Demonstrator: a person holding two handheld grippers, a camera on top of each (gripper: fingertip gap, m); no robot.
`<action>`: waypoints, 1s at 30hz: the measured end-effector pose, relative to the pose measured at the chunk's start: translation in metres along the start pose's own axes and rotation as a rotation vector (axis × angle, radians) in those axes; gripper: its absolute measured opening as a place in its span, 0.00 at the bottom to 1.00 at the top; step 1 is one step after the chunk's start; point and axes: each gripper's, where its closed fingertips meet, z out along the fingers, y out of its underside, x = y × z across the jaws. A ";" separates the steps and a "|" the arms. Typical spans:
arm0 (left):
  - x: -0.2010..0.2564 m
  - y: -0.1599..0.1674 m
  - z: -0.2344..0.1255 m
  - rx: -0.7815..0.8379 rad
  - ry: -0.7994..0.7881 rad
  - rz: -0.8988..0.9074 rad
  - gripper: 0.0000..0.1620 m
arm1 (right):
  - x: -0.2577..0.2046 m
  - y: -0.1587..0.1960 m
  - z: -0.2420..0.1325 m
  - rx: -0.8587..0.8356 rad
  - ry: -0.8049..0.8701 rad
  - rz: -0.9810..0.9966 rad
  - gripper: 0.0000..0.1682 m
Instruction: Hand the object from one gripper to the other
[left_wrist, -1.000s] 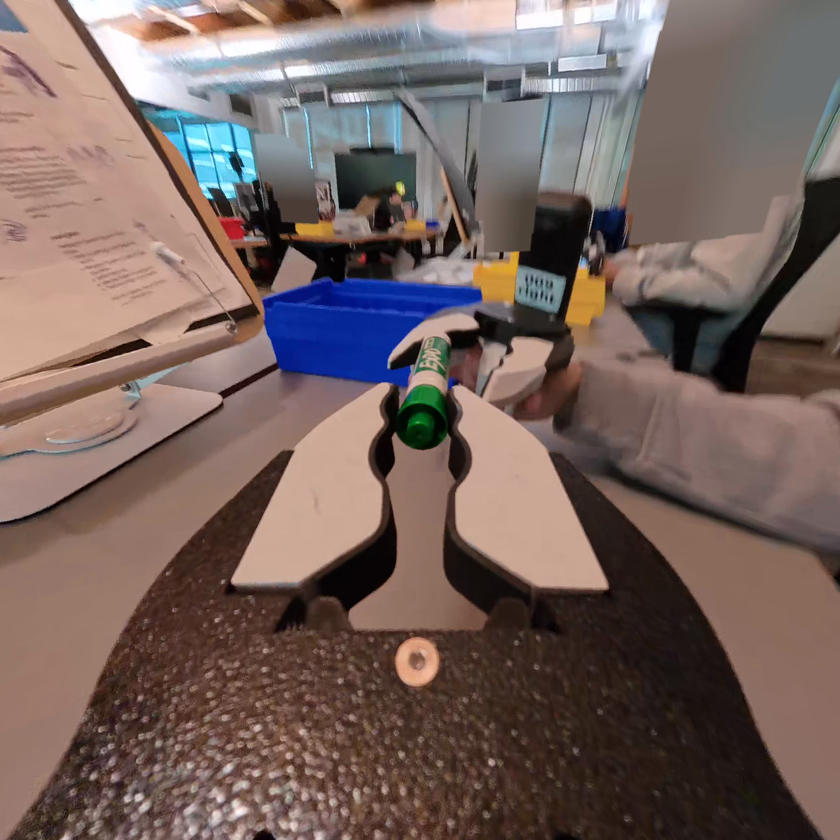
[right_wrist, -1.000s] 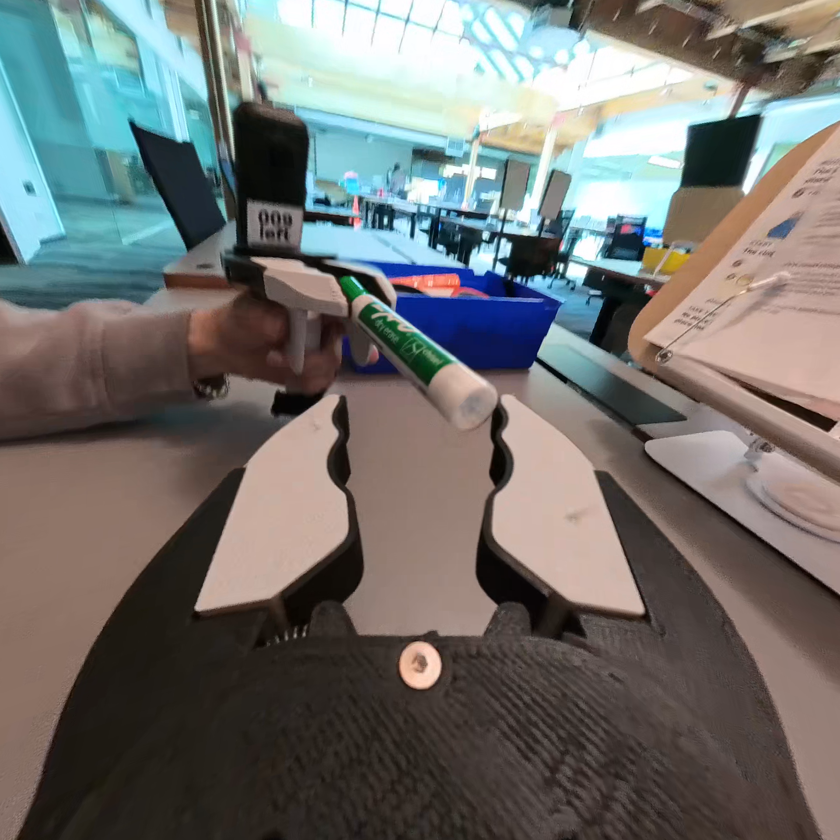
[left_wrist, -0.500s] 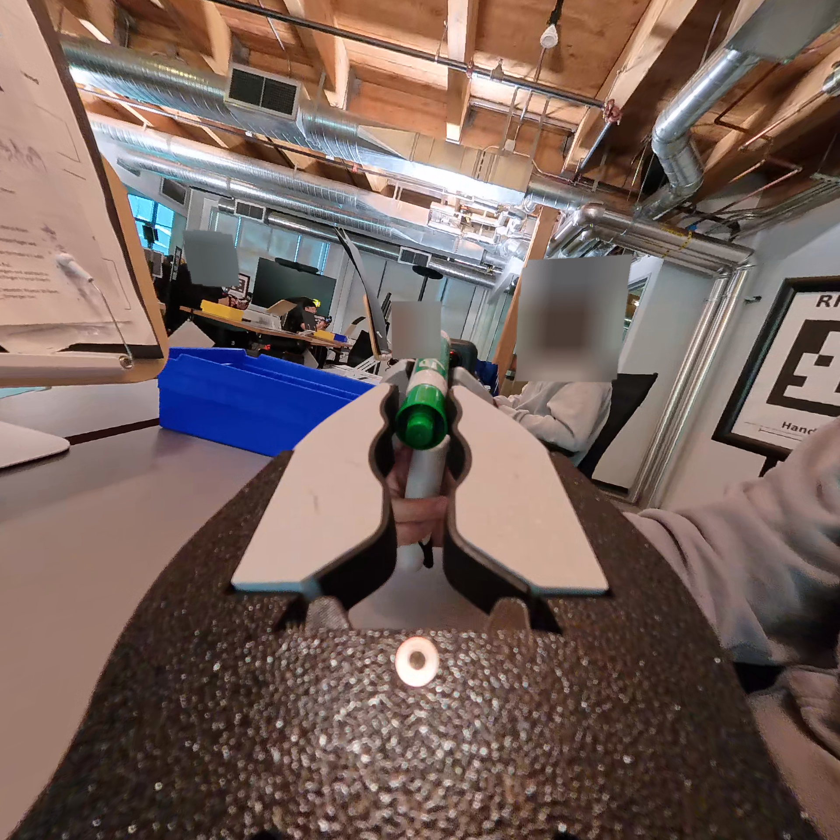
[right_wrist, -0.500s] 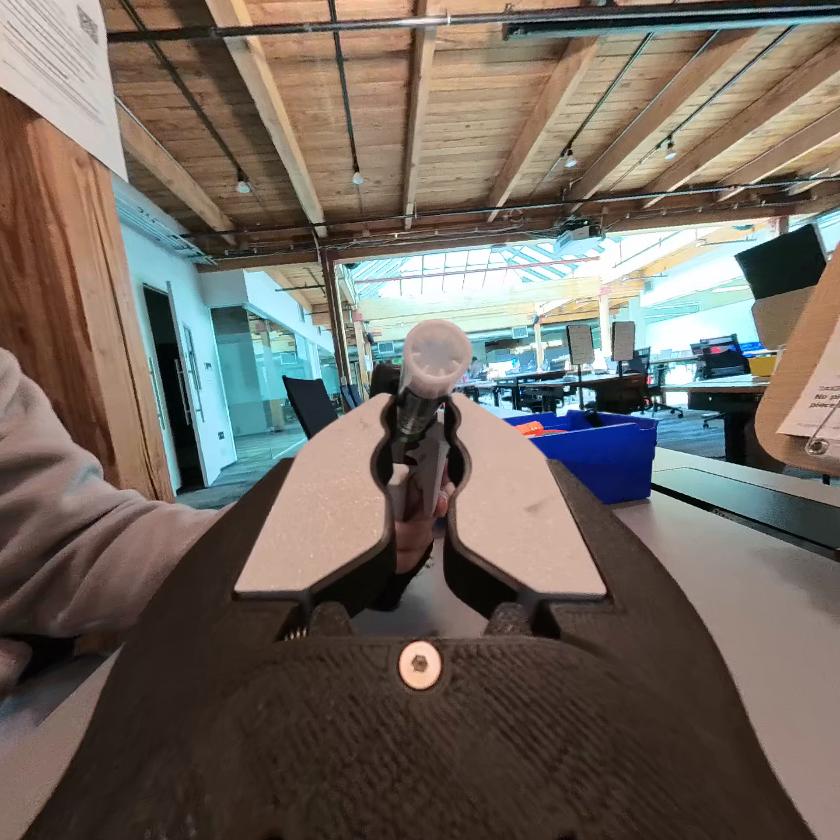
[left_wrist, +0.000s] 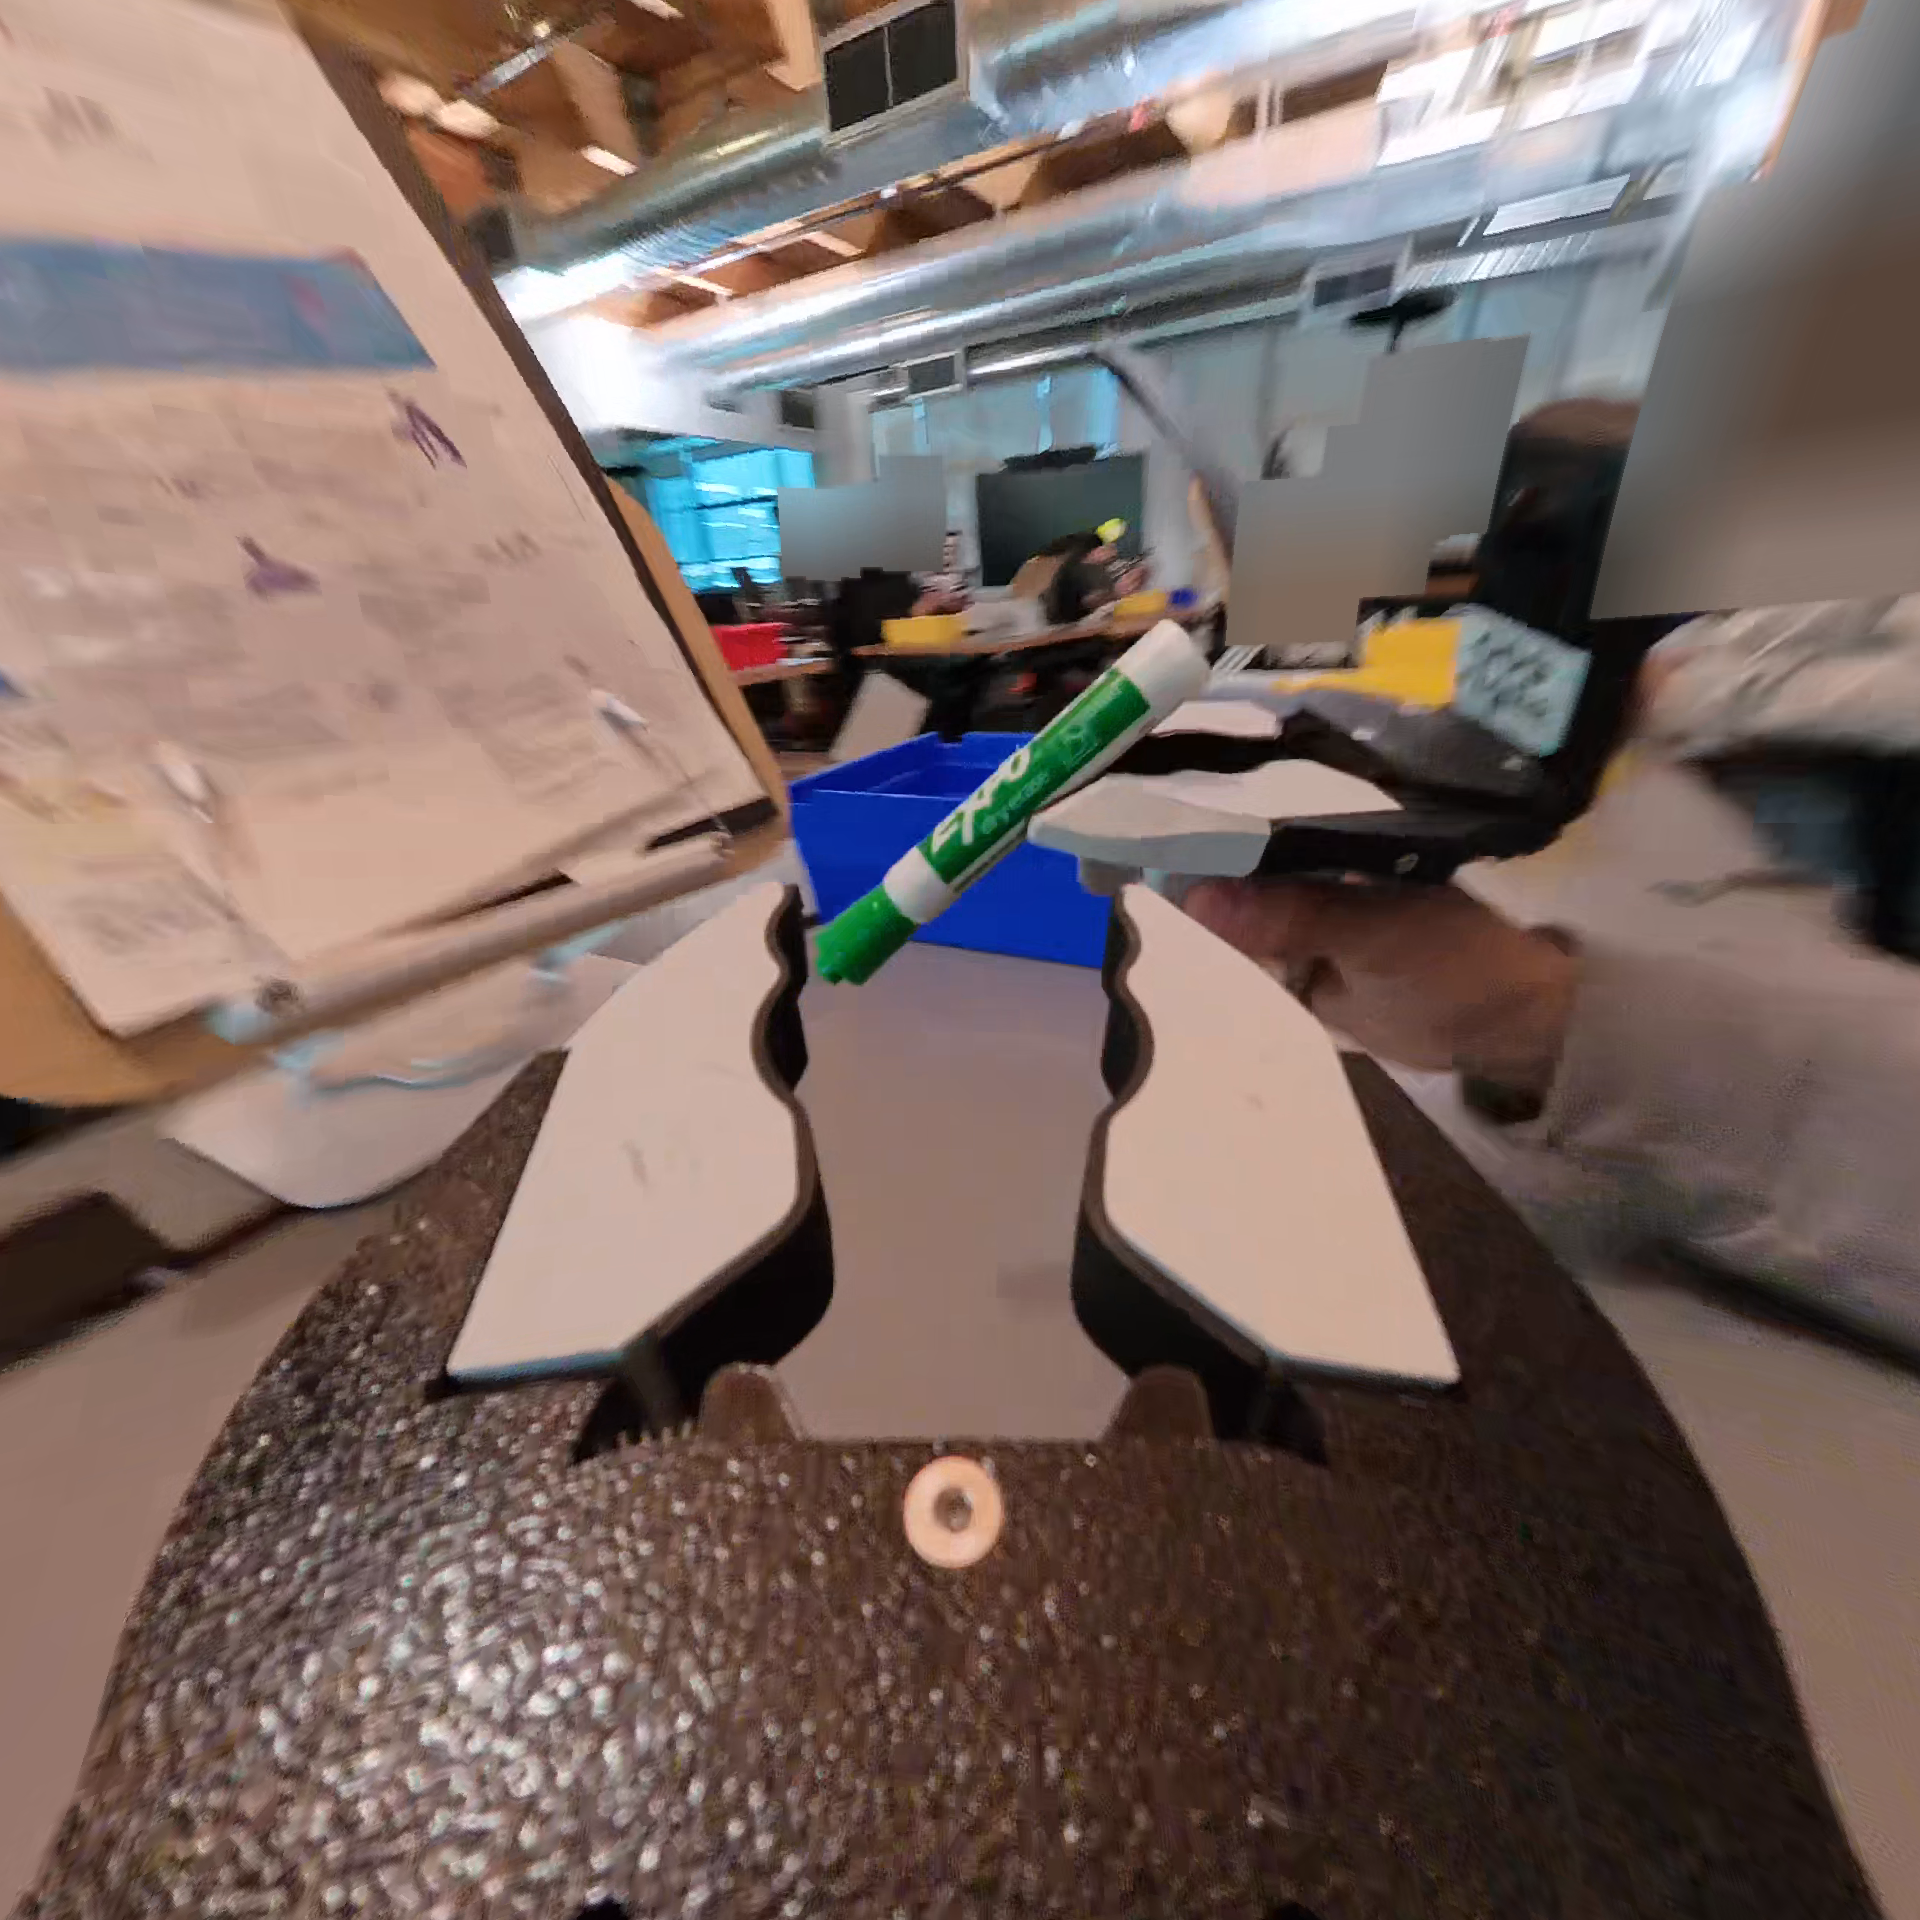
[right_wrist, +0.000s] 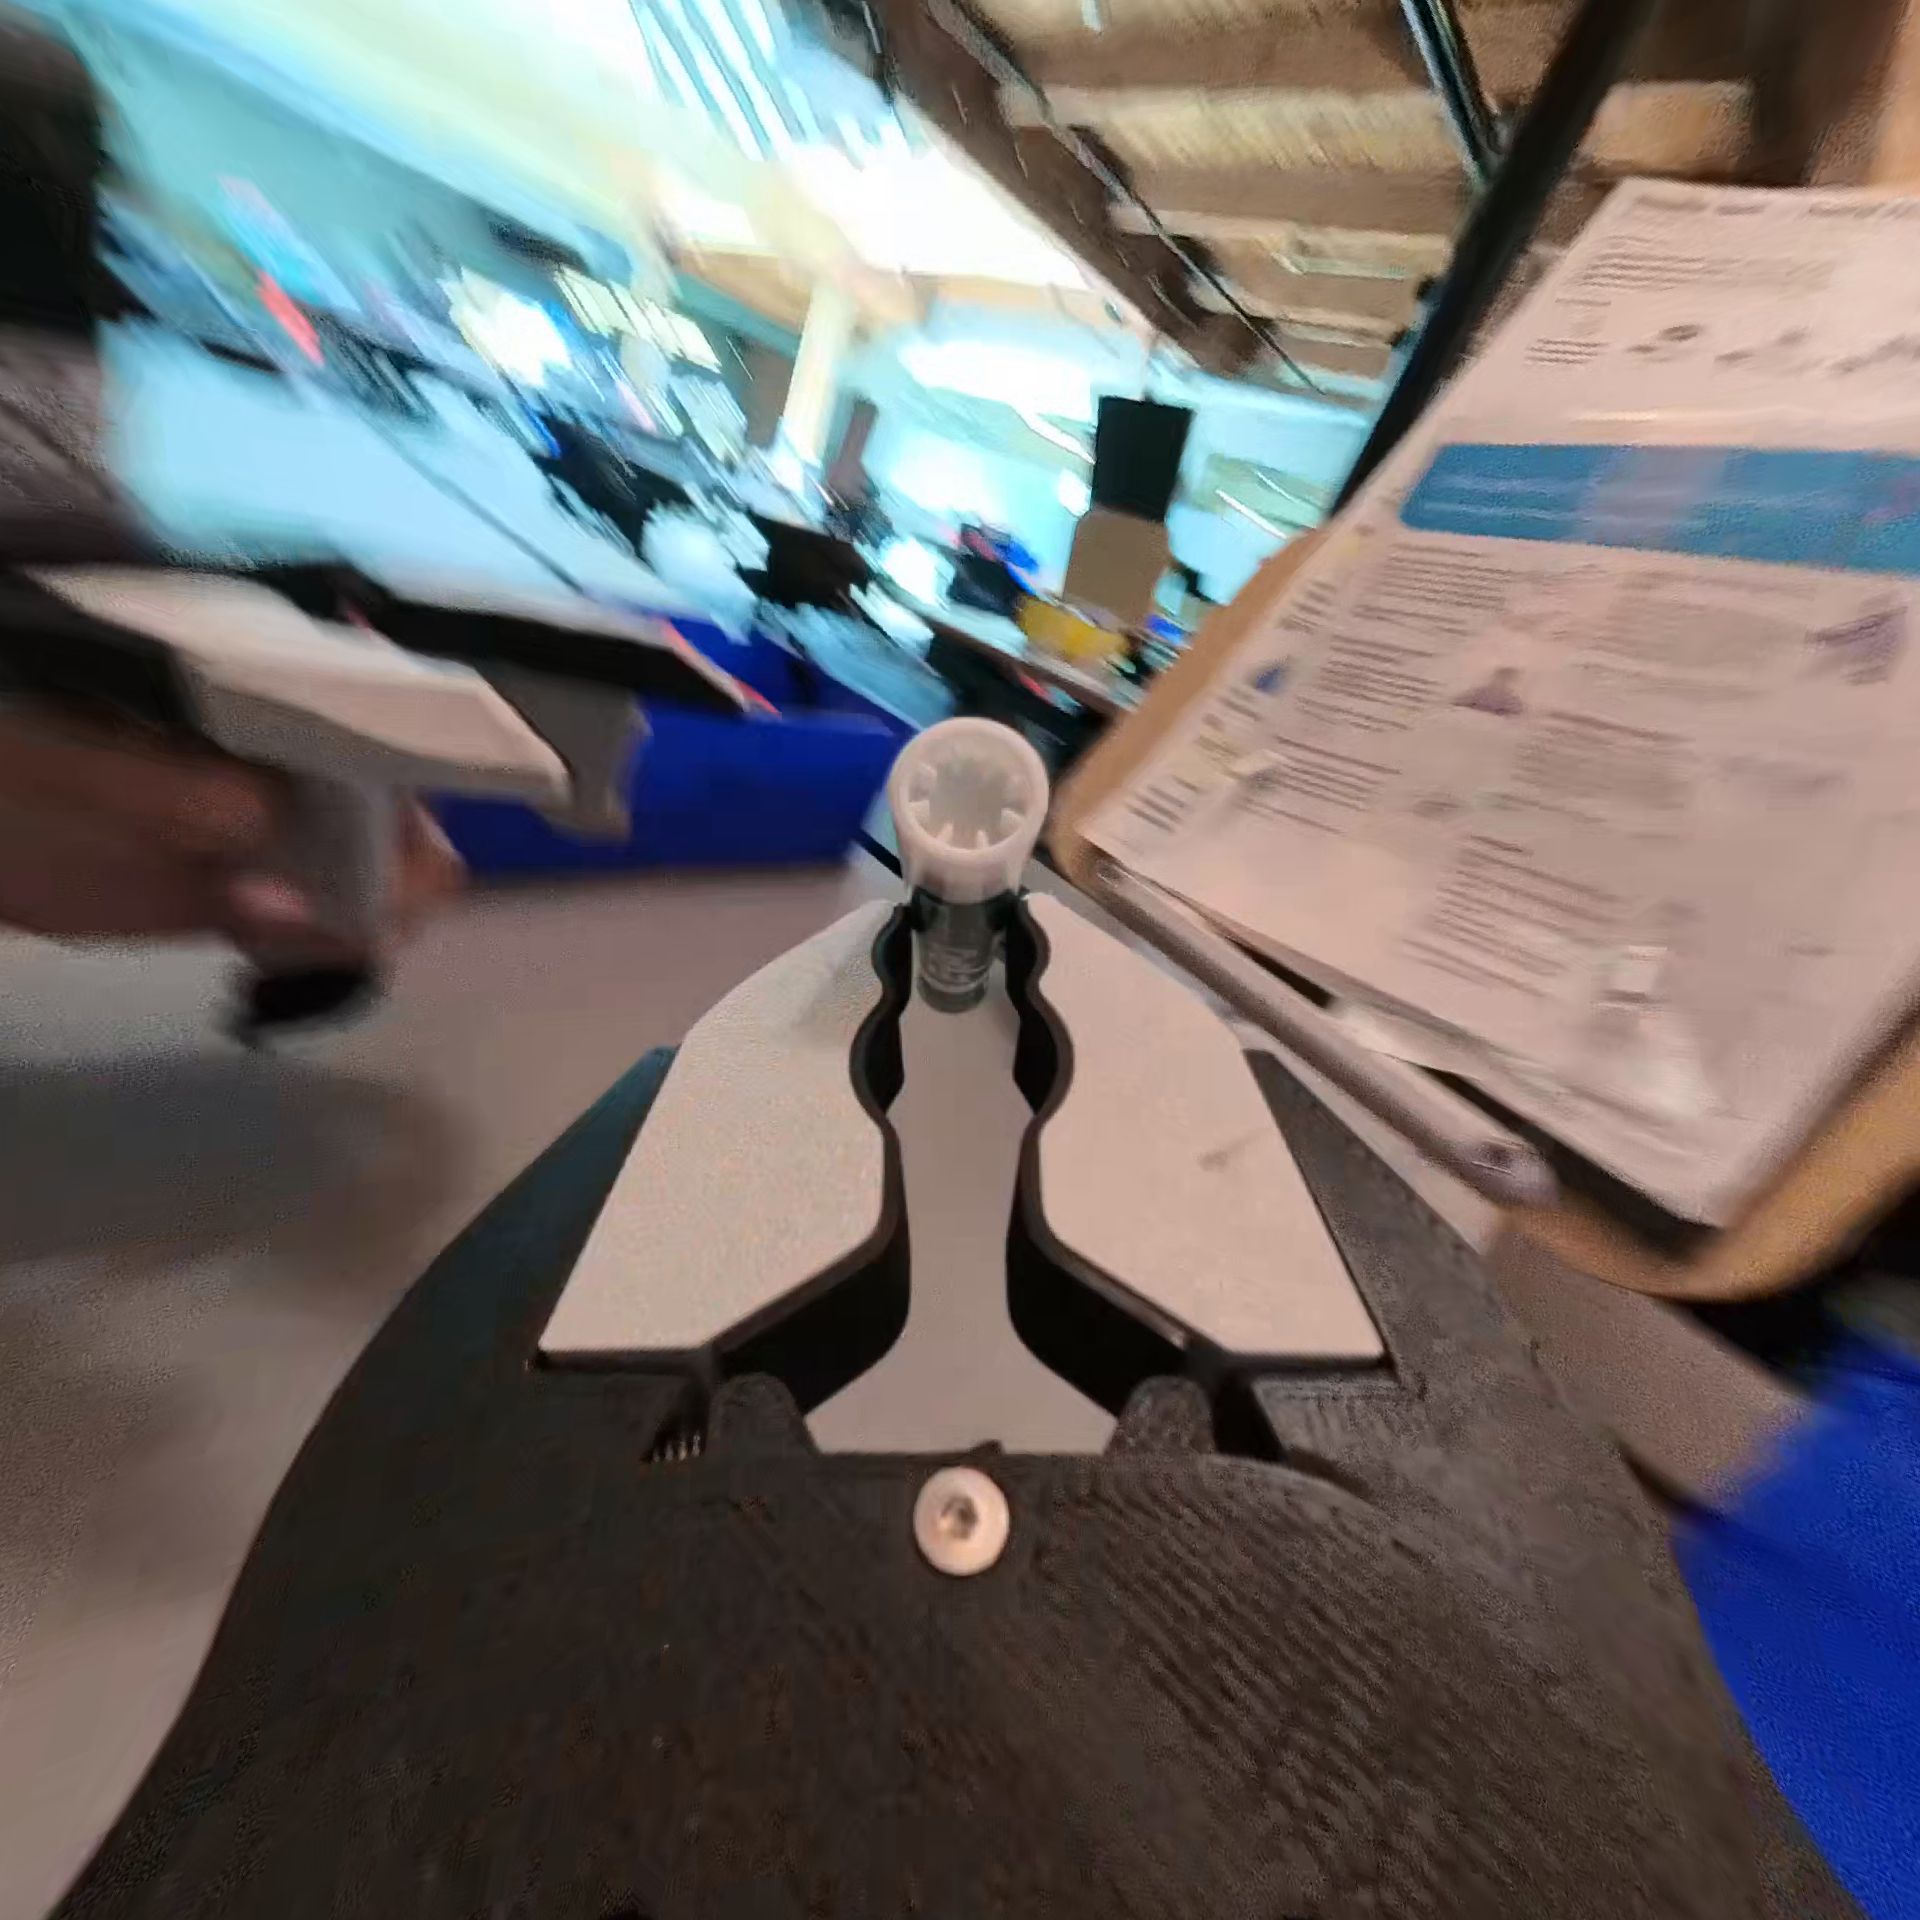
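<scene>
A green-and-white marker (left_wrist: 1008, 800) hangs in the air, tilted, green cap down-left. In the left wrist view the right gripper (left_wrist: 1143, 821) holds its white end, coming in from the right with a hand under it. My left gripper (left_wrist: 956, 914) is open and empty, with the marker's cap just ahead of its left fingertip. In the right wrist view my right gripper (right_wrist: 961, 914) is shut on the marker (right_wrist: 971, 800), whose white butt end points at the camera. The left gripper (right_wrist: 499, 727) is a blur at the left, apart from the marker.
A blue bin (left_wrist: 935, 821) stands on the grey table (left_wrist: 956, 1143) behind the marker. A tilted document stand with printed sheets (left_wrist: 312, 623) fills the left; it shows at the right in the right wrist view (right_wrist: 1558, 779). A sleeved arm (left_wrist: 1714, 1091) crosses the right.
Half a second ago both grippers were shut on the marker. Now the left gripper has opened and drawn back, and the marker stays in the right gripper. Both views have swung down.
</scene>
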 end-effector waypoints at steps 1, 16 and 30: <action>0.004 -0.002 0.003 -0.016 -0.030 0.078 0.32 | 0.007 0.008 0.001 -0.083 0.085 -0.123 0.11; 0.016 0.022 0.025 -0.172 -0.190 0.330 0.19 | -0.013 0.033 0.022 -0.339 0.220 -0.776 0.10; -0.008 0.013 0.013 -0.114 -0.213 0.076 0.12 | -0.014 0.022 0.016 -0.081 0.141 -0.402 0.27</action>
